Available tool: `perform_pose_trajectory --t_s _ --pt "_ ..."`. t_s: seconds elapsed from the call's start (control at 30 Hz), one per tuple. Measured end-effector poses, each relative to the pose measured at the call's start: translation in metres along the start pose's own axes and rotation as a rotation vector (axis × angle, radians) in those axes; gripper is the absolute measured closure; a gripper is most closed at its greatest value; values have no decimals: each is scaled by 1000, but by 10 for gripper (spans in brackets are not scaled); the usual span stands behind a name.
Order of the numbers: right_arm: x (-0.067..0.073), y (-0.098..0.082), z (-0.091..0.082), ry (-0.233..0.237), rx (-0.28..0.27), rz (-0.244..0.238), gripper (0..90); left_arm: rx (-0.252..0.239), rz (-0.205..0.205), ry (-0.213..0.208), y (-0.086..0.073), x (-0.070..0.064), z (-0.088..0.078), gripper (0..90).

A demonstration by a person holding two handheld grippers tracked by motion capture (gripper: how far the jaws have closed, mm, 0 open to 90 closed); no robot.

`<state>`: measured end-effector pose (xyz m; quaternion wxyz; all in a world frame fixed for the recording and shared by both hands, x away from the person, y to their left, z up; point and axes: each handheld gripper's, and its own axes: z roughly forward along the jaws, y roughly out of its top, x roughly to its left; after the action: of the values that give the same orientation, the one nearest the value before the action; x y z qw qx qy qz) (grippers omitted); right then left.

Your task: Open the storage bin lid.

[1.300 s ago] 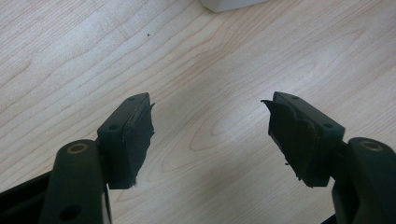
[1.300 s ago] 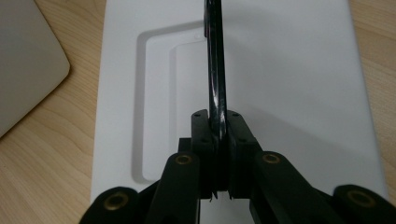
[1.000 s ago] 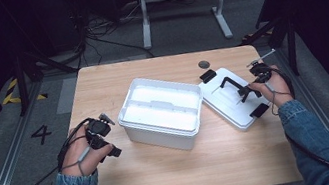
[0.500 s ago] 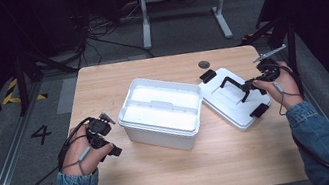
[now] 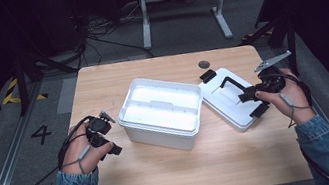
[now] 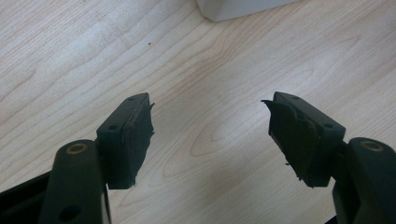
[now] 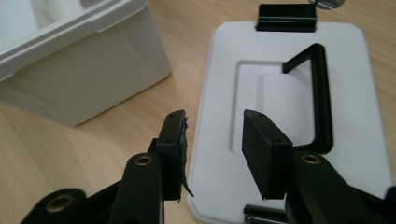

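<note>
- Currently, a wooden table (image 5: 176, 171) is seen from the high view, with an open white box (image 5: 160, 111) standing near its middle.
- Just to the right of the box, its white lid (image 5: 229, 97) is laid flat on the table, close beside the box wall; whether the two touch cannot be told.
- A black handle (image 7: 320, 93) is carried on top of the lid, and a black latch (image 7: 286, 18) is fitted at its far edge in the right gripper view; a second black latch (image 5: 259, 110) is seen at the near edge in the high view.
- The right claw (image 7: 212, 149) is held low over the near part of the lid, its jaws moderately apart with the lid's left edge seen between them.
- Nothing is gripped by the right claw; contact between its pads and the lid cannot be confirmed.
- In the high view the right claw (image 5: 248, 97) is pointed leftward across the lid, and it is held by the right hand (image 5: 288, 99) at the table's right side.
- The left claw (image 6: 210, 135) is held wide open over bare wood, with nothing between its jaws.
- A corner of the box (image 6: 243, 7) is seen at the top of the left gripper view, well apart from the left claw.
- In the high view the left hand (image 5: 83, 151) is rested near the table's left edge, beside the box, with the left claw (image 5: 105, 135) clear of it.
- A small dark round disc (image 5: 204, 64) is set in the tabletop beyond the lid.
</note>
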<state>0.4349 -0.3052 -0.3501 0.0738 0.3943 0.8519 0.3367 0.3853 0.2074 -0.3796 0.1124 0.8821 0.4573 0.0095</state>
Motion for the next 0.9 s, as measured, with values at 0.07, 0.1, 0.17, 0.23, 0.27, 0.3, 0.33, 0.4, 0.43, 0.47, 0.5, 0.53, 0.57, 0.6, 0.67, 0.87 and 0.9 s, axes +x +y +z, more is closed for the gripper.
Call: perform_pose_trajectory --t_s 0.07,0.1,0.17,0.23,0.27,0.3,0.33,0.4,0.43,0.47,0.5,0.53,0.57,0.6,0.67,0.87,0.9 --pt "8 -3 -1 14 -1 -13 605 3 8 1 -1 1 0 312" --pt "11 -4 -2 19 -4 -22 602 -3 7 5 -1 1 0 312" --pt "19 -8 -2 33 -9 -39 596 2 -1 -2 -2 1 -1 312" --pt "27 -12 -1 59 -8 -53 588 0 4 2 -3 1 -1 310" --pt "30 -14 0 65 -9 -60 584 -3 4 2 -3 1 -1 310" --pt "33 -16 1 78 -11 -68 581 -4 9 4 -4 1 -1 311" --pt "36 -17 2 91 -11 -71 580 -3 8 4 -4 1 -1 311" --pt "43 -21 5 112 -13 -84 577 2 2 2 -4 1 -1 311" --pt "43 -21 5 112 -13 -84 577 2 2 2 -4 1 -1 311" --pt "48 -24 7 129 -13 -89 576 1 8 4 -4 1 -1 311" --pt "50 -26 8 134 -11 -91 575 0 8 4 -4 1 0 311" --pt "52 -28 10 134 -10 -95 574 0 10 9 -3 1 -1 311" --pt "52 -28 10 134 -10 -95 574 0 10 9 -3 1 -1 311" --pt "54 -29 10 137 -5 -92 573 1 8 3 -3 1 0 311" --pt "58 -32 12 133 12 -106 569 -3 10 4 -4 2 0 311" --pt "66 -38 21 130 37 -130 565 -5 11 3 -4 2 -1 310" --pt "67 -39 23 126 41 -131 565 -4 8 0 -4 1 0 310"
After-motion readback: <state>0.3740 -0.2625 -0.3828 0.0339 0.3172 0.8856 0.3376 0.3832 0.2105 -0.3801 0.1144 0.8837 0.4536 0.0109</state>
